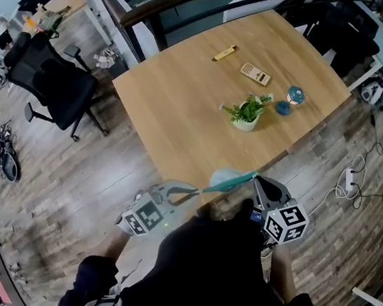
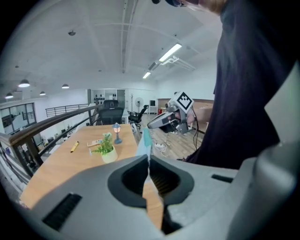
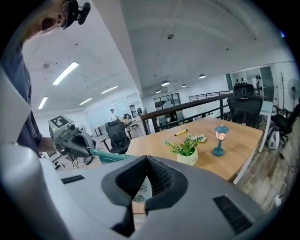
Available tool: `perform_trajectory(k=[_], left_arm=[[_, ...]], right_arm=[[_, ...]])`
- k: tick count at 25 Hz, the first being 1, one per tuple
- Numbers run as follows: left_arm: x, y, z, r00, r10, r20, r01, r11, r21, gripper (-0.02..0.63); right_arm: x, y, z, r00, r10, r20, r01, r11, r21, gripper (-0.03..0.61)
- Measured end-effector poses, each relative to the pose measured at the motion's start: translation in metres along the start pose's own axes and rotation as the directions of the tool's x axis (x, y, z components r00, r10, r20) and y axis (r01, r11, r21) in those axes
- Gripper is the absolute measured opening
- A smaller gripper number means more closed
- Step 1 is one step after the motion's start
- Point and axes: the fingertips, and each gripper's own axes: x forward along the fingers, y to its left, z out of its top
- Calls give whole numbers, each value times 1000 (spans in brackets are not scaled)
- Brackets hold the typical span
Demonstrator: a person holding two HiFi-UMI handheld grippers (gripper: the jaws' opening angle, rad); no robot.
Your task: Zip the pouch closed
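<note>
A light teal pouch (image 1: 226, 180) hangs stretched between my two grippers, in the air just off the near edge of the wooden table (image 1: 183, 112). My left gripper (image 1: 195, 192) is shut on its left end, and the pouch (image 2: 143, 143) rises edge-on from the closed jaws. My right gripper (image 1: 255, 180) is shut on the other end. There the teal band (image 3: 110, 157) runs into the jaws and a white printed part (image 3: 139, 194) hangs below. Which part of the pouch each pad pinches is hidden. Each gripper shows in the other's view: right gripper (image 2: 164, 121), left gripper (image 3: 70, 140).
On the table stand a small potted plant (image 1: 245, 116) and a blue lamp (image 1: 295, 96), with a calculator (image 1: 255, 73) and a yellow marker (image 1: 225, 52) farther back. A black office chair (image 1: 49, 86) is at the left. A power strip (image 1: 350, 182) lies on the floor at the right.
</note>
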Motion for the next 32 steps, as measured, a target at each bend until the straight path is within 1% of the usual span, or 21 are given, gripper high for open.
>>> perform_trajectory(k=[5, 10, 13, 16, 18, 20, 21, 22, 23, 24, 26, 27, 29, 30, 32], left_arm=[[3, 14, 3, 1000, 18, 25, -18, 1000, -21, 9], [1, 20, 8, 998, 33, 45, -32, 999, -23, 9], [-2, 25, 14, 996, 50, 72, -48, 998, -29, 9], [-8, 34, 20, 992, 80, 101, -77, 996, -39, 9], [-14, 42, 26, 986, 106, 132, -98, 993, -65, 10], [-23, 53, 32, 973, 150, 173, -134, 986, -101, 10], [-29, 60, 37, 962, 186, 200, -163, 978, -127, 9], [-35, 69, 41, 945, 234, 226, -202, 966, -159, 9], [-43, 79, 45, 923, 294, 248, -252, 949, -189, 9], [-50, 89, 45, 896, 359, 262, -310, 927, -211, 9], [-63, 110, 43, 833, 482, 272, -424, 871, -246, 9], [-69, 118, 43, 802, 531, 272, -470, 844, -260, 9], [-77, 132, 41, 753, 601, 269, -532, 796, -289, 9], [-80, 137, 41, 735, 623, 268, -551, 779, -299, 9], [-82, 145, 41, 712, 653, 259, -585, 755, -297, 10]], right_arm=[[11, -6, 11, 1000, -1, 20, 1, 1000, -13, 15], [16, -6, 17, 999, 0, 35, 0, 1000, -17, 15], [17, -5, 23, 999, -2, 48, 4, 999, -33, 17], [15, -7, 34, 996, -21, 85, 26, 998, -54, 21], [9, -11, 44, 991, -43, 125, 50, 997, -52, 34], [3, -18, 55, 983, -71, 169, 80, 996, -46, 55], [-1, -21, 60, 978, -87, 188, 98, 994, -50, 55], [-4, -24, 65, 973, -102, 208, 116, 992, -57, 55], [-8, -26, 70, 966, -117, 230, 136, 989, -66, 55], [-12, -28, 74, 958, -131, 255, 155, 985, -77, 55], [-19, -30, 81, 942, -153, 299, 189, 977, -97, 50], [-22, -31, 83, 935, -164, 315, 205, 973, -103, 41], [-26, -33, 87, 923, -183, 338, 232, 966, -110, 29], [-29, -34, 89, 919, -191, 346, 242, 964, -112, 23], [-33, -35, 92, 909, -205, 362, 261, 959, -112, 20]])
